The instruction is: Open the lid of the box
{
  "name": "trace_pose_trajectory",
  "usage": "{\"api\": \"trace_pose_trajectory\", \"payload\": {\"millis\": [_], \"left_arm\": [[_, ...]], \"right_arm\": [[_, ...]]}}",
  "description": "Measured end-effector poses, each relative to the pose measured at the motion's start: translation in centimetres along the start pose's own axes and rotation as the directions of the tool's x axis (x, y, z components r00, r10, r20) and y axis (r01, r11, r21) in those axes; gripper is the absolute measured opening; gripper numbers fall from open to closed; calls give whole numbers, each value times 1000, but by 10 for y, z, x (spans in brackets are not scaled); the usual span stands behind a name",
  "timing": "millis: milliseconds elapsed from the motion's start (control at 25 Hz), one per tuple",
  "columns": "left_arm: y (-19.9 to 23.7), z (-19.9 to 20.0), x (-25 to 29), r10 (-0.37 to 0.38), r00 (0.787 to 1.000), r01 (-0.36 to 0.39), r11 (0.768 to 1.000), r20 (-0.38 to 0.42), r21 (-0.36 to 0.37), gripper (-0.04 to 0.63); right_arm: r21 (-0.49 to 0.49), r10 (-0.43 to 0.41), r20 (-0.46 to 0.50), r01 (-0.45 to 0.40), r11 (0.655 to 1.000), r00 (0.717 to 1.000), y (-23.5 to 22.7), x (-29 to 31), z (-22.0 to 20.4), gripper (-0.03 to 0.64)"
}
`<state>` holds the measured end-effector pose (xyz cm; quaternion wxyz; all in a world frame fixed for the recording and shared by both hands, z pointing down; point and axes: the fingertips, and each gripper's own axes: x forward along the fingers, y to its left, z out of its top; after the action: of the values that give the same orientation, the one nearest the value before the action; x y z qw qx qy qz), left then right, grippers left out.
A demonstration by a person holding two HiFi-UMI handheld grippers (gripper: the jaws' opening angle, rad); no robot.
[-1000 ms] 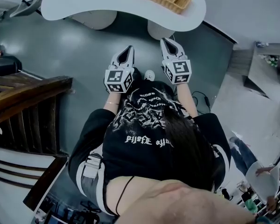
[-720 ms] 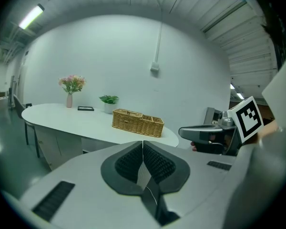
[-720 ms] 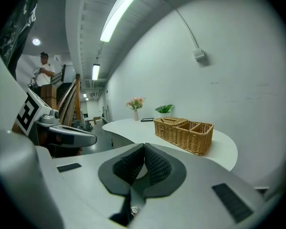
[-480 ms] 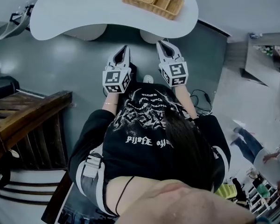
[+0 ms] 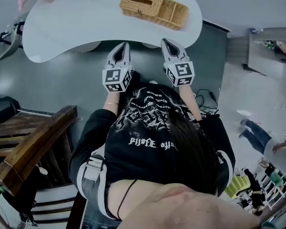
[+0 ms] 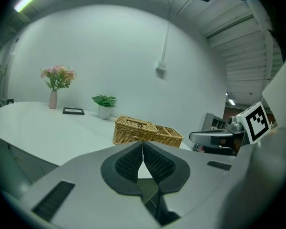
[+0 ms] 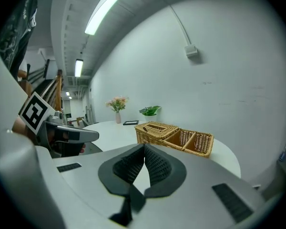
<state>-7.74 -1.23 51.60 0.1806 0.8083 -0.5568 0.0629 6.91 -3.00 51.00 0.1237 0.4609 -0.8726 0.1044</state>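
A wicker box (image 5: 154, 7) stands on the white curved table (image 5: 76, 23), near its far right end. Its left part carries a shut lid (image 6: 136, 123) with a slot; its right part is two open compartments (image 7: 195, 140). My left gripper (image 5: 123, 46) hangs at the table's near edge, jaws shut with nothing between them, and the box lies beyond its tips (image 6: 143, 144). My right gripper (image 5: 165, 41) is beside it, also shut and empty, short of the box (image 7: 174, 136). Both point a little downward towards the table.
A vase of pink flowers (image 6: 53, 99), a small picture frame (image 6: 73, 111) and a potted plant (image 6: 104, 108) stand along the table's back. A wooden stair rail (image 5: 33, 142) is at the left. People stand at the lower right (image 5: 276, 151).
Both grippers have moved forward to the table's near edge, still shut. The table and the wicker box now sit lower and fuller in the head view.
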Motion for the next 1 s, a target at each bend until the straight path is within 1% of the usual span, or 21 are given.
{"api": "trace_pose_trajectory", "payload": {"millis": [200,360,600,800,1000], "left_arm": [[23,15,27,-62,998,62,998,-13,17,25],[41,27,39,-101,995,101,994,-14,29,25],[72,36,51,-146,989,147,988,-23,48,25],[83,43,55,-160,987,161,986,-11,32,25],[84,46,58,-150,989,150,988,-10,27,25]], "right_arm": [[-5,-57,-15,57,998,998,-4,25,6,26],[-8,-114,-6,114,993,993,-5,38,15,26],[33,-181,7,180,983,984,1,60,21,26],[22,-197,4,196,980,980,4,70,25,26],[16,-173,6,173,985,985,1,79,32,26]]}}
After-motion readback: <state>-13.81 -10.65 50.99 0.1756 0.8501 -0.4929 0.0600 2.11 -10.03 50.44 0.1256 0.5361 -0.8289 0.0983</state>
